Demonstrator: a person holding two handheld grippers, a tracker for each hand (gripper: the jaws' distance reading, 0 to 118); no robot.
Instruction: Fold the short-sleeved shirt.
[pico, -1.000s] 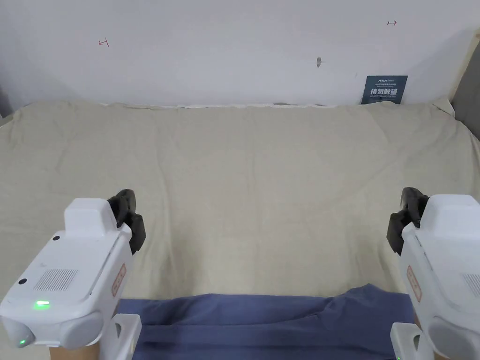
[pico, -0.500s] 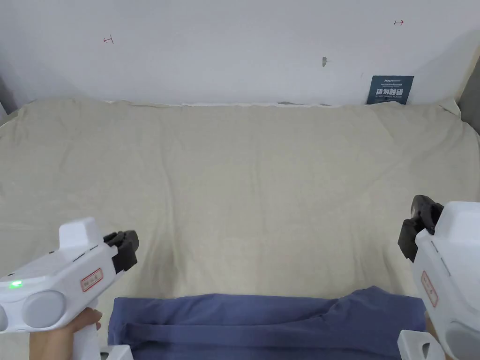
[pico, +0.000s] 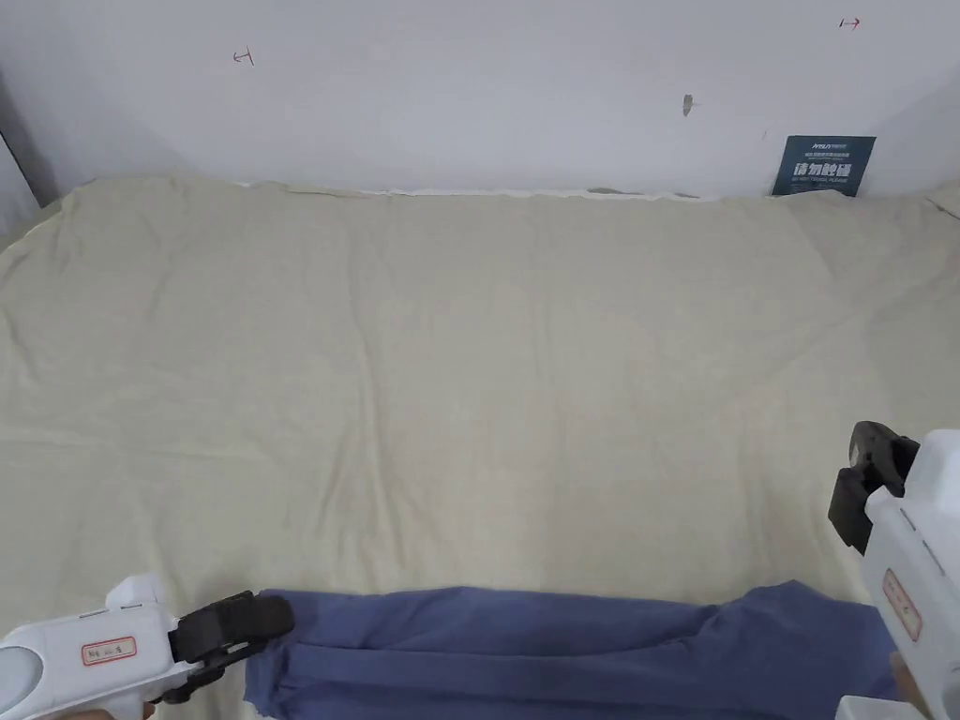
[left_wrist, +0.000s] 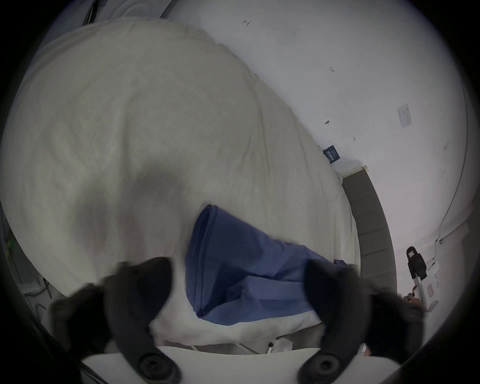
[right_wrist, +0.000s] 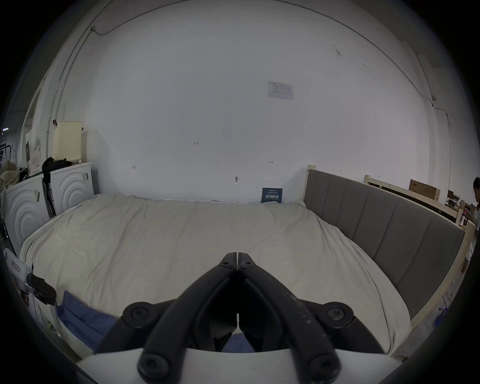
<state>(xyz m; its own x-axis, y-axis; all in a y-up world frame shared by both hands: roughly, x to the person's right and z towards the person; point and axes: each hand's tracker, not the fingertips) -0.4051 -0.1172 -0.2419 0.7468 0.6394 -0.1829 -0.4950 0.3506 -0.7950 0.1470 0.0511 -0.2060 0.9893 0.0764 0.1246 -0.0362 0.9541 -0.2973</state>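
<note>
- Dropping low since a second ago, the left tongs (pico: 246, 626) have swung from above the bed down to the left end of the blue short-sleeved shirt (pico: 562, 652); in the head view they now point toward 3 o'clock, just beside or touching its corner.
- That shirt lies as a long band along the near edge of the bed, at 6 o'clock in the head view, already doubled lengthwise by the look of its layered edges.
- In the left gripper view the left tongs stand wide open, the shirt's rolled end between the jaws but not yet pinched.
- The right tongs (pico: 867, 483) hover at 4 o'clock above the shirt's right end, jaws closed on nothing.
- To grip well, I judge the left jaws should take every layer at the corner, and the right should open and catch the opposite end before lifting.
- The beige bedsheet (pico: 469, 375) is loose, so catching it with the shirt is a risk.
</note>
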